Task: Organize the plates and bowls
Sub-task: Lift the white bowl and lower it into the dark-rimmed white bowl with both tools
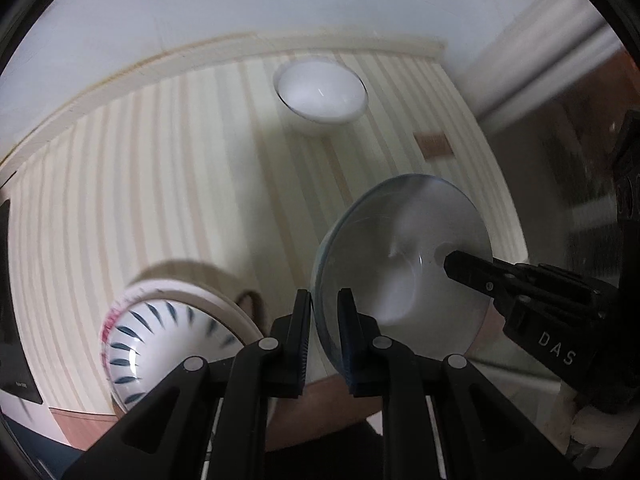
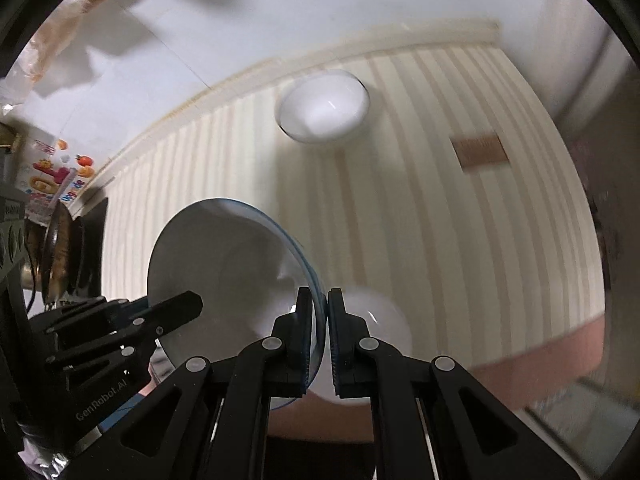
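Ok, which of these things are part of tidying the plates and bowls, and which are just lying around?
Job: blue-rimmed plate, clamped by left gripper and right gripper; white bowl; blue-patterned bowl.
Lying about: striped cloth; colourful packet; brown patch.
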Motion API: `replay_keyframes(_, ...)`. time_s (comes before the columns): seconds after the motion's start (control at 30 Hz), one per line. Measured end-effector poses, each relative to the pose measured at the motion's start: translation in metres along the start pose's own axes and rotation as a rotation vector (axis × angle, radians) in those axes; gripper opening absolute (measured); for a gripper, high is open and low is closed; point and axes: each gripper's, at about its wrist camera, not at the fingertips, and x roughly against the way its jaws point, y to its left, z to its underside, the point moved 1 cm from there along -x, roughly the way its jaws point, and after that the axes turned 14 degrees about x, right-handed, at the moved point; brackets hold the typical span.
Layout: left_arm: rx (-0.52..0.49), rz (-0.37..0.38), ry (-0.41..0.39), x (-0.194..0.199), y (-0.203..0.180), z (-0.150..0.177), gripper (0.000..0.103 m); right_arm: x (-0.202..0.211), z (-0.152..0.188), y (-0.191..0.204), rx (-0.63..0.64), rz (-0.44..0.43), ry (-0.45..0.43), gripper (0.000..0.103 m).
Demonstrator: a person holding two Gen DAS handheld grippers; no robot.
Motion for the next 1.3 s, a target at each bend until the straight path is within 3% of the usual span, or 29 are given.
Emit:
replay_keyframes(0.33,-0.093,-0.069,0.092,-0.049,-0.025,0.023,0.012,-0.036,0.046,-0.033,-0.092,0.017,0.069,0.009)
replay_keyframes(0.83,-0.163,-0.157,0.118,-0.078,-0.038,0.029,0.012,-0.065,0.05,-0.047,-0.102,0.026,0.13,0.009)
replay_keyframes(1.3,-0.132,-0.171,0.131,-0.089,-0.031,0.029,0.012,-0.072,0.044,-0.05,-0.066,0.048,0.149,0.01)
